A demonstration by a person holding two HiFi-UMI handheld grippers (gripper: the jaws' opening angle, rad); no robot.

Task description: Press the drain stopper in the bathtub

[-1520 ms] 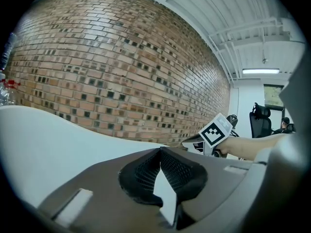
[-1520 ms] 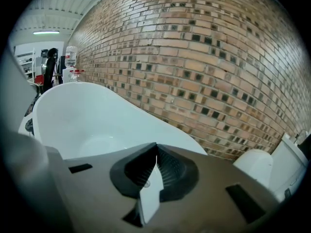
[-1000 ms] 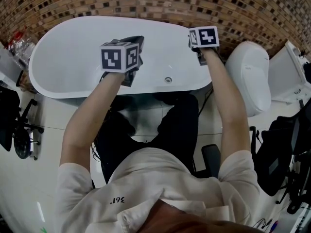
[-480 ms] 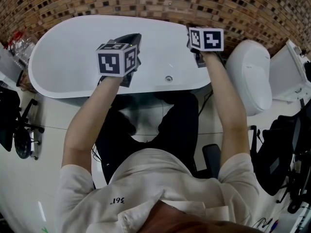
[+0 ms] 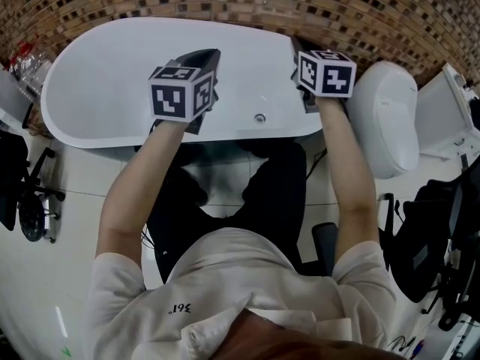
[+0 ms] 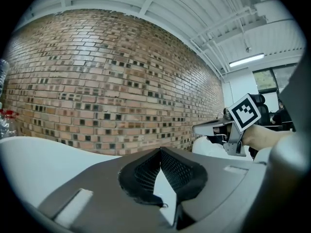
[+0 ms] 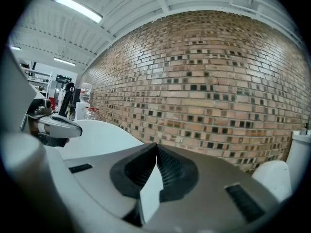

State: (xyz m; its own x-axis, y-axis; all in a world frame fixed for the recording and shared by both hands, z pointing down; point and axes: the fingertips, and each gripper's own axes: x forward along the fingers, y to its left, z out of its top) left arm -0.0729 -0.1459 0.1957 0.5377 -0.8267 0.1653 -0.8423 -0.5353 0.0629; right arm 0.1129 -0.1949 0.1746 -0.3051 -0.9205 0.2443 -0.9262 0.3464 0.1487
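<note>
A white bathtub (image 5: 112, 81) lies across the head view below the brick wall. A small round metal drain stopper (image 5: 259, 118) sits inside it near the front wall. My left gripper (image 5: 205, 55) hovers over the tub's middle, up and left of the stopper, and its jaws (image 6: 159, 150) meet at the tips with nothing between them. My right gripper (image 5: 298, 72) hangs over the tub's right end, up and right of the stopper. It is shut and empty too (image 7: 156, 145). Neither gripper view shows the stopper.
A white toilet (image 5: 386, 118) stands just right of the tub. The brick wall (image 5: 247, 6) runs behind it. An office chair base (image 5: 30, 201) and plastic bottles (image 5: 26, 66) are at the left, and black chairs and bags (image 5: 435, 238) at the right.
My right gripper has drifted a little to the right and toward me, and its marker cube has turned. The left gripper rose slightly and then held still.
</note>
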